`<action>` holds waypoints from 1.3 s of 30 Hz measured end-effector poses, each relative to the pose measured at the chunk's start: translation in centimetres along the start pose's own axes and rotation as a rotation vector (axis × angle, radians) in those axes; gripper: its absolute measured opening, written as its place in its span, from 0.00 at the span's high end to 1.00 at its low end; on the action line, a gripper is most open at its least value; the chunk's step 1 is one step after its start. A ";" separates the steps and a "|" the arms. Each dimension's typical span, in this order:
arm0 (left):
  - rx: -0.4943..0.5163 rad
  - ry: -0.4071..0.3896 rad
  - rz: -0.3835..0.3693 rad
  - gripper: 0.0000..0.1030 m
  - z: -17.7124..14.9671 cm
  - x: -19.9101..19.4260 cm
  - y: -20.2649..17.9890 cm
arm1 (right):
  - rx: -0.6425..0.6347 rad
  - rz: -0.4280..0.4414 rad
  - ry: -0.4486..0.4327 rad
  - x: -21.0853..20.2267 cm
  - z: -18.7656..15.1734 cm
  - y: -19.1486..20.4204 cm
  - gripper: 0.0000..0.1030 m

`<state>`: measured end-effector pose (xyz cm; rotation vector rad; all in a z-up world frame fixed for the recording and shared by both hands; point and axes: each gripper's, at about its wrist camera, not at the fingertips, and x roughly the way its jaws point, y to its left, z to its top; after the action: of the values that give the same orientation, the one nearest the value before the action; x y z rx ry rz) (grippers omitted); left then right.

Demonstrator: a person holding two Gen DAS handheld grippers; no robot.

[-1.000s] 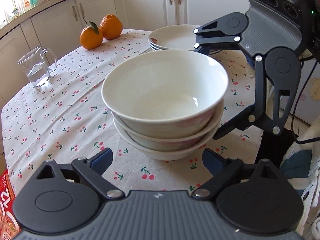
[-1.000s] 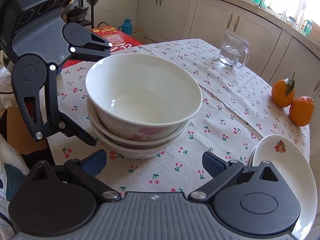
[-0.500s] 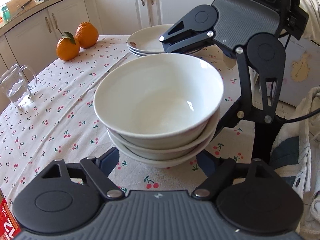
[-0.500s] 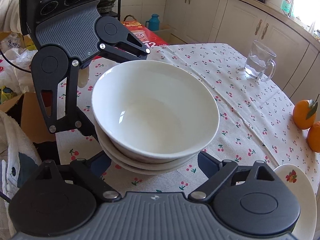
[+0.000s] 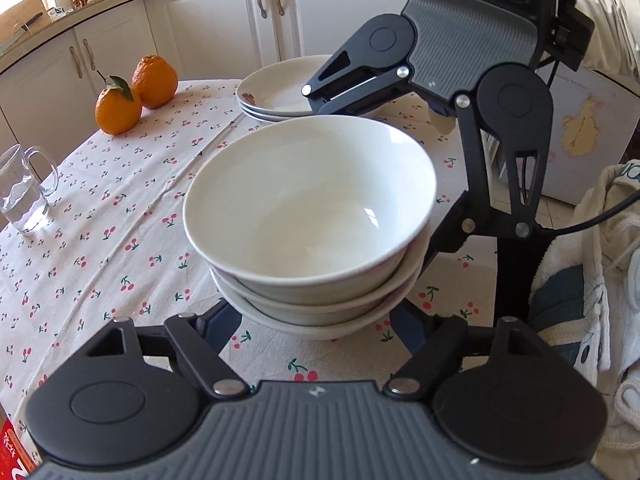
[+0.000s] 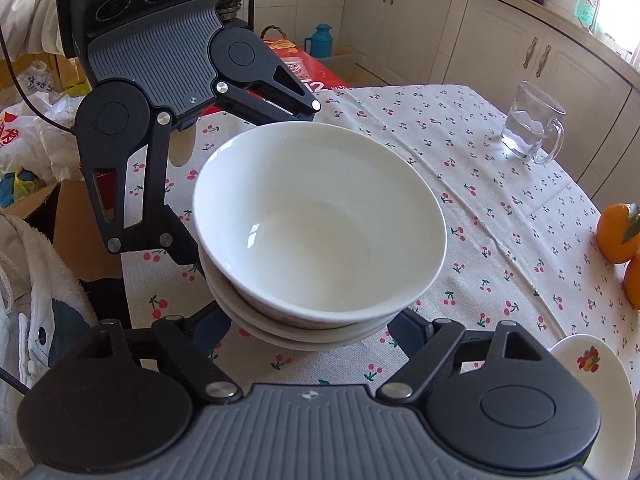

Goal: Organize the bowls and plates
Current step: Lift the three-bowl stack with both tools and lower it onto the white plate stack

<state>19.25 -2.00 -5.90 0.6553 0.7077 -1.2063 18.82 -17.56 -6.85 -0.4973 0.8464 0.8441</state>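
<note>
A stack of three white bowls is held between both grippers, above the cherry-print tablecloth. My left gripper has its fingers wide apart under the stack's near side. My right gripper cradles the opposite side of the bowl stack the same way. Each gripper shows in the other's view, across the stack. A stack of white plates sits at the far side of the table; its edge shows in the right wrist view.
Two oranges and a glass mug of water stand on the table. White cabinets run behind. A red box and bags lie beyond the table edge; cloth hangs at the right.
Both grippers have closed in under the bowl stack from opposite sides and the stack has risen toward the cameras. The plates and oranges have shifted right in the left view.
</note>
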 end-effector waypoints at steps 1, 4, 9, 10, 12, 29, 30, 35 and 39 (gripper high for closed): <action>-0.001 -0.003 -0.004 0.22 0.0 0.0 0.1 | 0.000 0.001 0.002 0.0 0.0 0.0 0.14; -0.002 -0.012 -0.018 0.22 -0.2 -0.1 0.3 | 0.000 0.003 0.006 0.1 0.1 0.0 0.14; 0.004 -0.013 -0.029 0.21 -0.2 0.0 0.5 | 0.005 0.012 0.013 0.2 0.2 -0.2 0.14; 0.005 -0.011 -0.031 0.21 -0.1 0.0 0.6 | 0.005 0.012 0.016 0.2 0.3 -0.2 0.14; 0.010 -0.007 -0.031 0.21 0.0 0.1 0.6 | 0.007 0.014 0.019 0.2 0.3 -0.2 0.14; -0.001 -0.026 -0.050 0.18 0.0 0.2 0.8 | 0.030 0.036 0.014 0.2 0.3 -0.6 0.15; -0.002 -0.025 -0.050 0.18 0.0 0.1 0.8 | 0.030 0.039 0.014 0.2 0.3 -0.6 0.15; -0.012 -0.031 -0.039 0.18 0.3 -0.5 0.6 | 0.019 0.041 0.007 -0.2 0.5 -0.6 0.15; -0.017 -0.036 -0.028 0.18 0.8 -1.0 0.4 | 0.010 0.044 -0.003 -0.9 0.7 -0.7 0.15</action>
<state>19.54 -1.95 -4.54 0.6096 0.6980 -1.2342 19.34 -17.88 -5.70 -0.4702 0.8609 0.8808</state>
